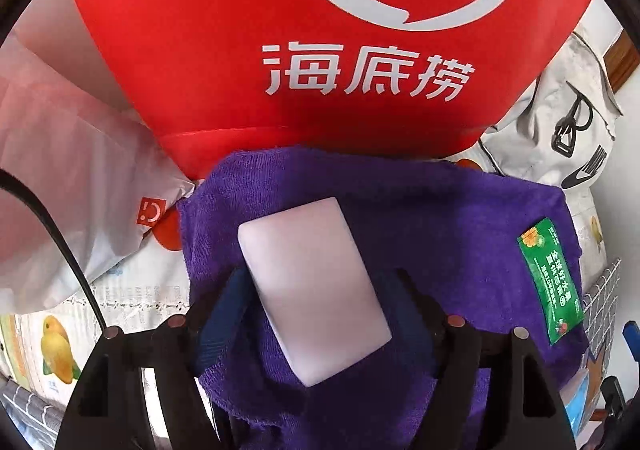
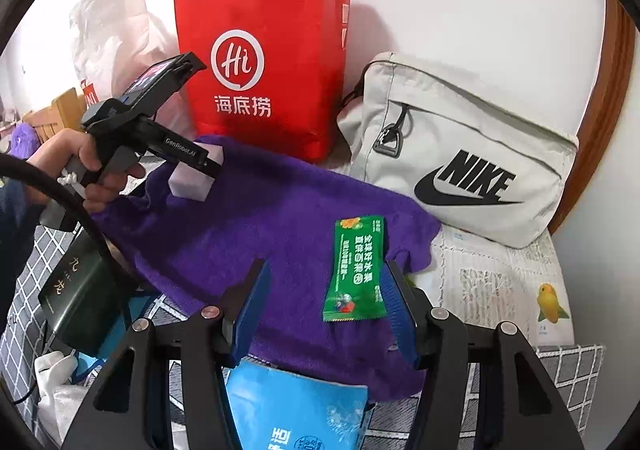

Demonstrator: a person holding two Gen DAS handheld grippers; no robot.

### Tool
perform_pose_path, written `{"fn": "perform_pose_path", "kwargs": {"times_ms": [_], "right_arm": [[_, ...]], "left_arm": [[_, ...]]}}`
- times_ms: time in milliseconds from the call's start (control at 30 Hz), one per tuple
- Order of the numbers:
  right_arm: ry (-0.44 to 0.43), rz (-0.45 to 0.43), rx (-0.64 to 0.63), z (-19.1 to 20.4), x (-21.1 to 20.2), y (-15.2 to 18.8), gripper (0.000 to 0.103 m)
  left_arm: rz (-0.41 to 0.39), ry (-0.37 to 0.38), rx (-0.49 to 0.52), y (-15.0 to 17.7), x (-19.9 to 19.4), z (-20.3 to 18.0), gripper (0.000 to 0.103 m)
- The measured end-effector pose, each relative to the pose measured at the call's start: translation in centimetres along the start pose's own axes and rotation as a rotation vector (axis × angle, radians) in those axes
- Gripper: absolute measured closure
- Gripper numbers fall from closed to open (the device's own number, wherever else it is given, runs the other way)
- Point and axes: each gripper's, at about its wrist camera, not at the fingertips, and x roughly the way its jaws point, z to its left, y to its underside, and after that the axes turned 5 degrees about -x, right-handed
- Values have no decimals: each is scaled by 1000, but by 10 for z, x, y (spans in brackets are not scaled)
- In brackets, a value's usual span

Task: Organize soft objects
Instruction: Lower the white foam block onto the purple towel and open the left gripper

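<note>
A purple towel lies spread over the surface. My left gripper is shut on a white foam block and holds it over the towel's left part; the block and that gripper show in the right wrist view too. A green sachet lies on the towel's right side. My right gripper is open and empty, with the sachet just inside its right finger.
A red paper bag stands behind the towel against the wall. A grey Nike bag lies at the right. A dark green box sits at the left, a blue packet at the front, a translucent plastic bag left.
</note>
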Motion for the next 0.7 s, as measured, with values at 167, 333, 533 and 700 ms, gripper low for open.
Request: {"fn": "perform_pose_path", "kwargs": {"times_ms": [167,333,533,700], "right_arm": [[4,16,4,2,-2,5,47],[2,17,13,5,-16,11,47],[-2,19,29,11,-41,23,47],[-5,18,23,25,-68,40,47]], "left_arm": [[-3,-9,1,7,-13,-3,30],[-30,-19,-14,21,-37,2,30],[-60,-33,-9,50,-69,11,30],[-75,-15,-31,89,-100,18,30]]}}
